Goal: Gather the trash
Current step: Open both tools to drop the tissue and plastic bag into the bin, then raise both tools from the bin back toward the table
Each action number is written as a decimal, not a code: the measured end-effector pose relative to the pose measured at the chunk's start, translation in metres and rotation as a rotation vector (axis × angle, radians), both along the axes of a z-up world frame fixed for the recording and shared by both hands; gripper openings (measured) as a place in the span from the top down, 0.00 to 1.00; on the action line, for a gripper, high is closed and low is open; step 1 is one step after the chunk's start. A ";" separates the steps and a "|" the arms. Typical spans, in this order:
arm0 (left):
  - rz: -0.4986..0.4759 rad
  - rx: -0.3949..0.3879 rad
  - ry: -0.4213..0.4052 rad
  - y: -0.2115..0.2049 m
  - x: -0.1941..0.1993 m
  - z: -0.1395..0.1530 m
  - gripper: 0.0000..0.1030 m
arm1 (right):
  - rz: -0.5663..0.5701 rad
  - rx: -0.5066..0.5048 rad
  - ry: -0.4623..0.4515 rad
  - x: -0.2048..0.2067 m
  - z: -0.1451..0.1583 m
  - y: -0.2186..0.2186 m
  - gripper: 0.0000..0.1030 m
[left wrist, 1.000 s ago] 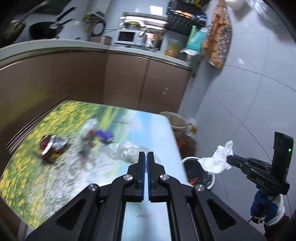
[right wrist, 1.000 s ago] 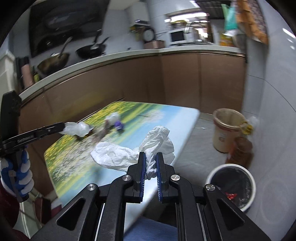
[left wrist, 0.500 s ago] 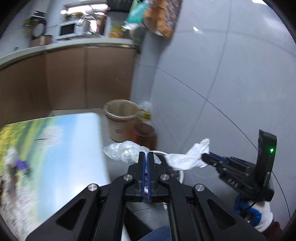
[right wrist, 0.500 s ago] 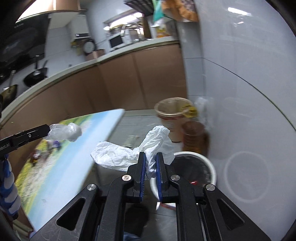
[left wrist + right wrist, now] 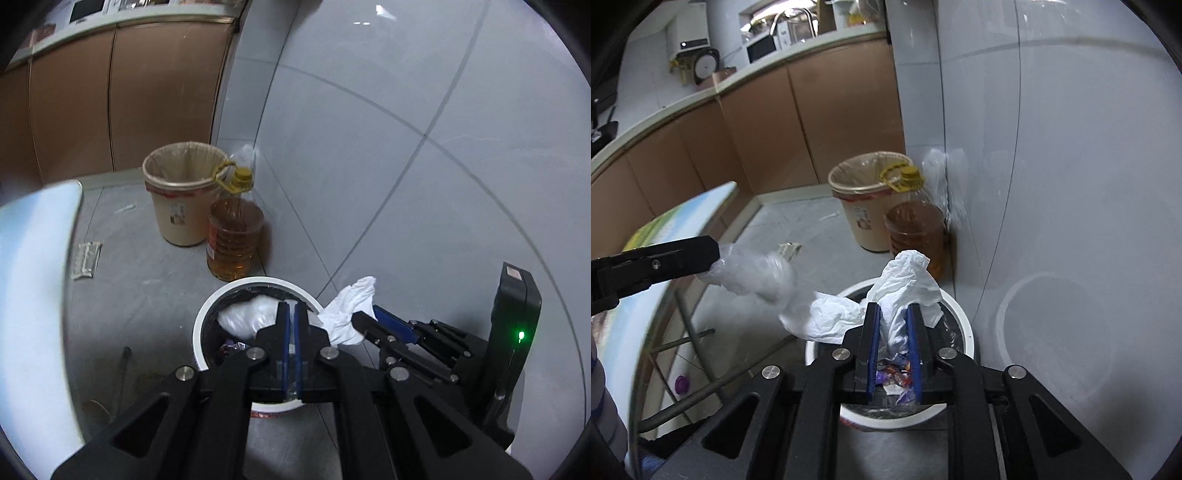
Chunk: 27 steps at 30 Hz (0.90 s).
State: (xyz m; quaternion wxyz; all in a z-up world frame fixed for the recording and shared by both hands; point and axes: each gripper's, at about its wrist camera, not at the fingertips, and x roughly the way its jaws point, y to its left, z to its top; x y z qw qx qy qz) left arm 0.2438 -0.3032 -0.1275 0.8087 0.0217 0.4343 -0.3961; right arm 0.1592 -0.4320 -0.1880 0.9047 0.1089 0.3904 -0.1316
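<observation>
My left gripper (image 5: 290, 306) hangs over the white-rimmed bin with a black liner (image 5: 198, 332), a crumpled clear plastic bag (image 5: 251, 317) pinched at its tips. Its jaws are just starting to open, and the bag still hangs from them in the right wrist view (image 5: 750, 273). My right gripper (image 5: 892, 308) is above the same bin (image 5: 967, 326). Its jaws are opening with a white tissue (image 5: 905, 284) still standing between the blue pads. Coloured wrappers lie in the bin below. Each view shows the other gripper: the right one (image 5: 364, 317), the left one (image 5: 714, 254).
A beige lined bin (image 5: 181, 206) and a bottle of amber oil (image 5: 234, 240) stand just behind the white bin, against the grey tiled wall (image 5: 424, 147). The table edge (image 5: 37, 258) is at the left, with a flat wrapper (image 5: 85, 258) on the floor and brown cabinets (image 5: 110, 92) behind.
Both grippers swung away from the table and sank until they hang over the white bin, each carrying its trash. The gap between the right gripper's fingers has widened a little.
</observation>
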 end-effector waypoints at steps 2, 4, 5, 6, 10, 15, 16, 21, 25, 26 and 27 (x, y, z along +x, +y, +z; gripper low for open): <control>-0.004 0.000 0.032 -0.006 0.008 -0.010 0.96 | -0.005 -0.001 0.014 0.009 -0.009 -0.003 0.81; -0.002 -0.002 0.054 -0.010 0.013 -0.019 0.96 | -0.011 -0.009 0.036 0.016 -0.019 -0.003 0.71; -0.001 -0.003 0.064 -0.011 0.016 -0.023 0.96 | -0.012 -0.009 0.046 0.018 -0.024 -0.003 0.70; 0.002 -0.003 0.071 -0.011 0.017 -0.026 0.96 | -0.014 -0.010 0.054 0.020 -0.028 -0.005 0.68; 0.013 0.004 0.081 -0.009 0.018 -0.030 0.96 | -0.021 -0.009 0.075 0.018 -0.038 -0.003 0.62; 0.029 0.017 0.038 0.002 0.007 -0.020 0.96 | -0.026 -0.005 0.077 0.011 -0.036 0.003 0.61; 0.035 0.014 0.032 0.005 0.004 -0.016 0.96 | -0.026 -0.006 0.071 0.008 -0.032 0.006 0.59; 0.072 0.012 -0.024 0.030 -0.013 0.005 0.96 | -0.012 -0.013 0.034 0.003 -0.010 0.023 0.50; 0.104 0.017 -0.071 0.055 -0.030 0.021 0.96 | 0.021 -0.024 -0.009 -0.005 0.016 0.044 0.50; 0.115 0.016 -0.079 0.063 -0.035 0.025 0.96 | 0.032 -0.028 -0.022 -0.007 0.023 0.051 0.50; 0.126 0.015 -0.087 0.070 -0.039 0.029 0.96 | 0.040 -0.030 -0.030 -0.009 0.029 0.056 0.50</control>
